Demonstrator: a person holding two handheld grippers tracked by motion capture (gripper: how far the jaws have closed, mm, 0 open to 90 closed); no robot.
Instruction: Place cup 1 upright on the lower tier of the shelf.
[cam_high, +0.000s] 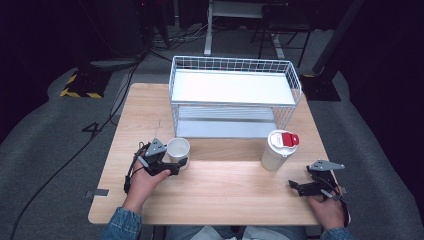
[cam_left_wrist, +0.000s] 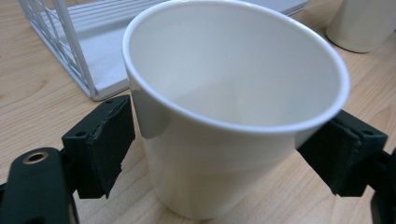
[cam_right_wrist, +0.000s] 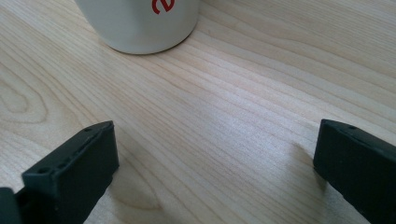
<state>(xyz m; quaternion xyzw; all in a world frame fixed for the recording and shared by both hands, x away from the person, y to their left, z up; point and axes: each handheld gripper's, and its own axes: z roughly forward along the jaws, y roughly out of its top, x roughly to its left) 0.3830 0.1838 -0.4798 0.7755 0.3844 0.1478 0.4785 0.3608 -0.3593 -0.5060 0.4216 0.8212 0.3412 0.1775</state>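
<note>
Between our left gripper's (cam_high: 181, 163) fingers (cam_left_wrist: 105, 140) stands the open paper cup (cam_high: 178, 148), upright on the table (cam_high: 225, 190). Behind it sits the wire rack (cam_high: 235, 95). Beyond our right gripper's (cam_high: 295, 186) fingers (cam_right_wrist: 79, 163), apart from them, stands the lidded cup (cam_high: 277, 149), right of the open cup.
</note>
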